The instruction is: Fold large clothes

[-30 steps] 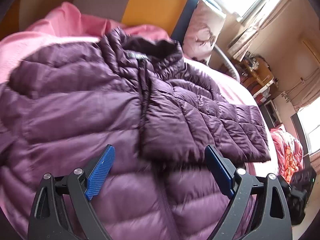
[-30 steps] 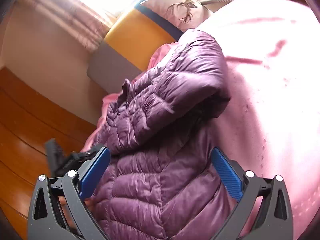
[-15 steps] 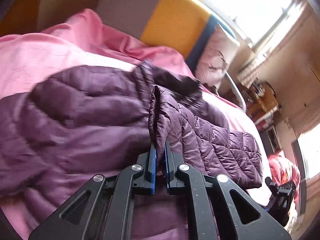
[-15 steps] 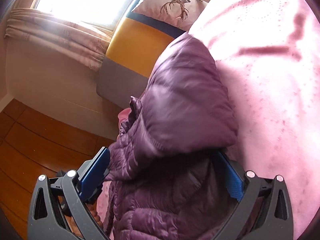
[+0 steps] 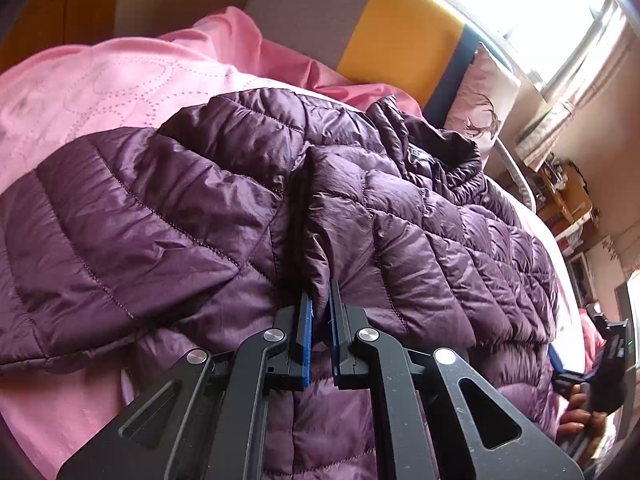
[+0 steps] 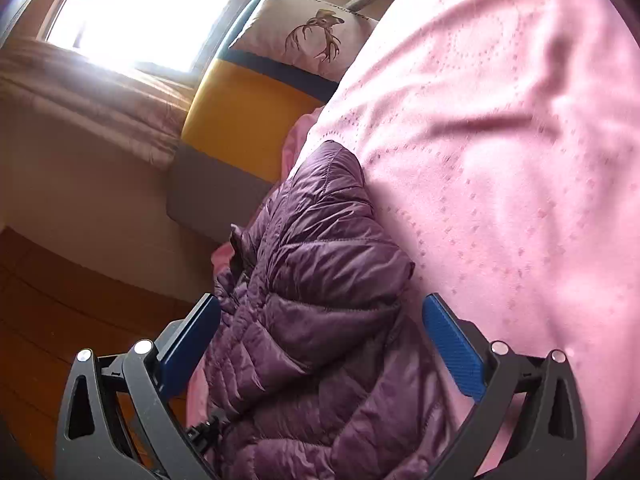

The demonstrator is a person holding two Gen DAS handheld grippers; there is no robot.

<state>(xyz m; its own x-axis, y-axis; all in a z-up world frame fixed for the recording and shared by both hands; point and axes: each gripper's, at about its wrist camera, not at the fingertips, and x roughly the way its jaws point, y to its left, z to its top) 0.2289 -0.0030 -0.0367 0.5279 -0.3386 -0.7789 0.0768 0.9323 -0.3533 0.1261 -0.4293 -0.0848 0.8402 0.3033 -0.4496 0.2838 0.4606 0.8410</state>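
From my left wrist camera, the left gripper is clenched on a fold of the purple jacket, which lies across the pink bed; a small collar label shows but I can't read it. Right wrist camera: my right gripper is spread wide, straddling the jacket's edge, with a deer-print pillow beyond.

from my right wrist camera i see the right gripper spread wide, its blue pads on either side of the purple puffer jacket without pressing it. the jacket lies bunched on the pink bedspread. beyond it stand a yellow and grey headboard, a deer-print pillow and a bright window.
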